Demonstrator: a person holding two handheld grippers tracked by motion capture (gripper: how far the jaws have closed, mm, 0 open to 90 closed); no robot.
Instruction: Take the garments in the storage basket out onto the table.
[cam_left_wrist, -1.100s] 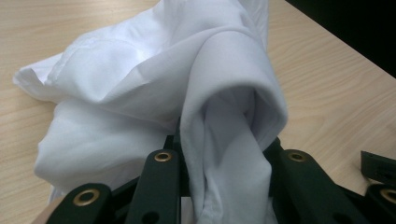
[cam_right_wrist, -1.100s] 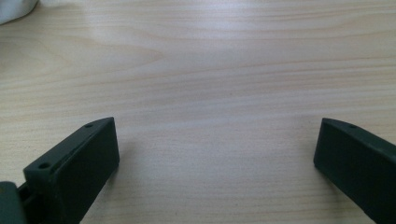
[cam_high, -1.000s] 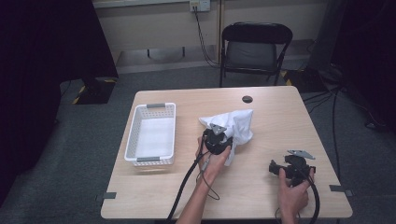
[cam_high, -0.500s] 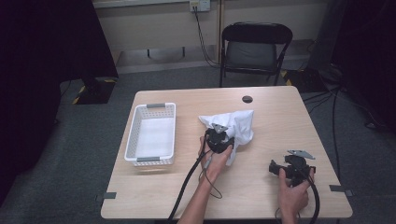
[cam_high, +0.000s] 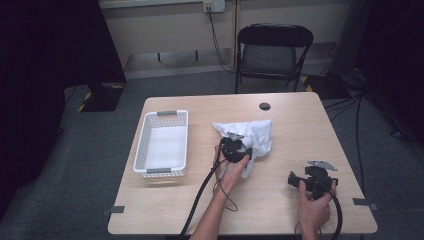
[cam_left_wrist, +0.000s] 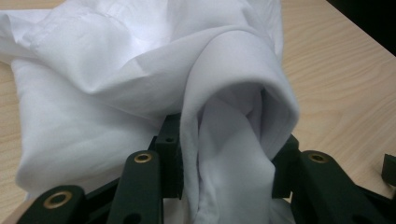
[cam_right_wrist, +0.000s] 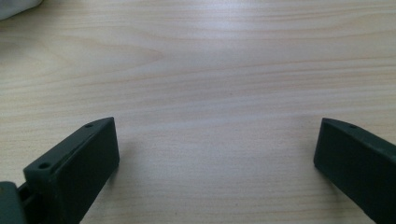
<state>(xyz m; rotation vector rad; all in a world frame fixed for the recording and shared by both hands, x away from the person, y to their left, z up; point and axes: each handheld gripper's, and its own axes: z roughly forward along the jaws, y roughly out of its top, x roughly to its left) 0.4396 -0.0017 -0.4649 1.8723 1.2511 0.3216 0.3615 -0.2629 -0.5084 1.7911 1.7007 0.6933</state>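
Evidently the work is at an early stage: the crumpled white cloth garment (cam_high: 247, 137) is lying in a heap on the pale wooden table (cam_high: 300, 125), and nothing has yet been placed in the white perforated plastic basket (cam_high: 162, 142), which stands well apart to the left of the left gripper (cam_high: 235, 148). A thick fold of the garment (cam_left_wrist: 233, 154) is bunched between the left gripper's (cam_left_wrist: 226, 163) fingers (cam_left_wrist: 170, 154); the jaws have just been opening, and the fold is cradled loosely rather than pinched, so the grip is judged released or being reset. A fresh hold and the carry to the basket appear to be left. The right gripper (cam_high: 305, 181) is held over bare wood, near the table's right edge and well apart from the cloth, its jaws spread wide with nothing between the fingers (cam_right_wrist: 77, 163).

A round dark grommet hole (cam_high: 265, 106) is set in the tabletop beyond the garment. Behind the table a black folding chair (cam_high: 272, 50) stands on grey carpet (cam_high: 100, 165), before a wall with a socket (cam_high: 214, 6).
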